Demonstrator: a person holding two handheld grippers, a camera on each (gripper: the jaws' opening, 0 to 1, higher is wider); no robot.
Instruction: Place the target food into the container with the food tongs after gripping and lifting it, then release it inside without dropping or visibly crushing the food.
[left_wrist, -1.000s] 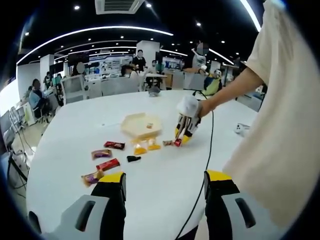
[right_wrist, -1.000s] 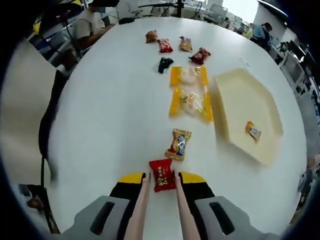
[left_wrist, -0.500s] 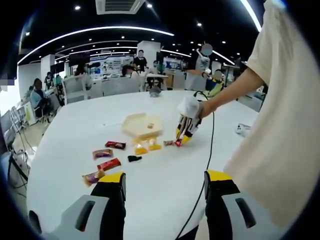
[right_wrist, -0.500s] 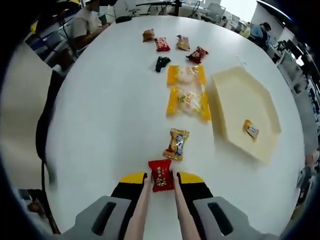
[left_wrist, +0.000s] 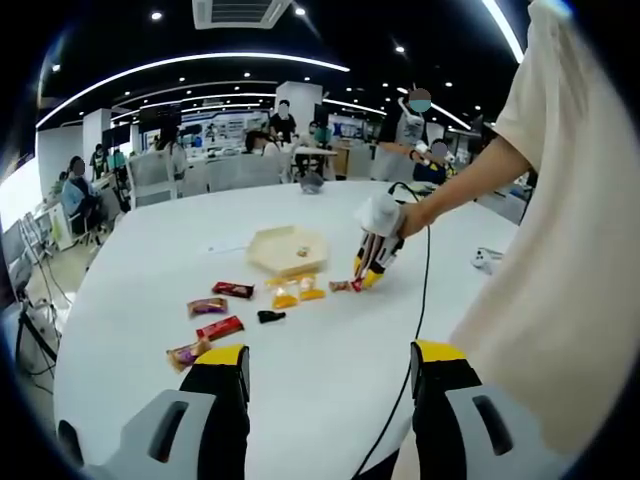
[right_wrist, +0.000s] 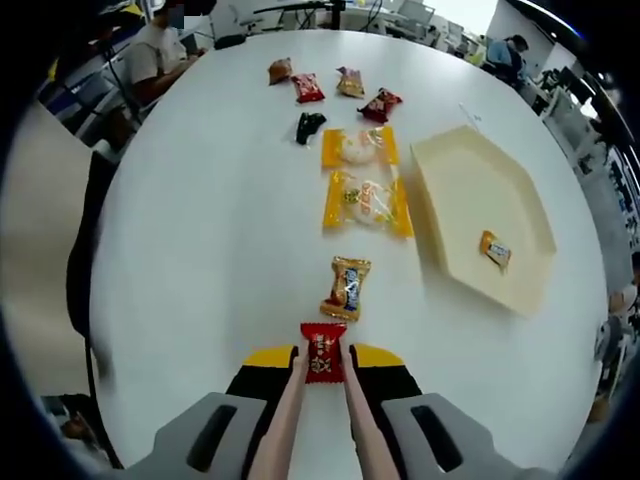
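A red wrapped candy sits pinched between the tips of the pale food tongs, and my right gripper is shut on those tongs. A brown-gold wrapped candy lies just ahead of it on the white table. The cream hexagonal tray is ahead to the right and holds one small orange candy. In the left gripper view, a gloved hand holds the right gripper with the red candy low over the table beside the tray. My left gripper is open and holds nothing.
Two yellow-edged clear packets lie left of the tray, with a black piece and several small wrapped candies beyond them. A black cable runs across the table. A person's arm and pale shirt stand on the right. People sit in the background.
The right gripper view has drawn back and takes in more of the table, while the red candy stays between the tongs. The left gripper has hardly moved.
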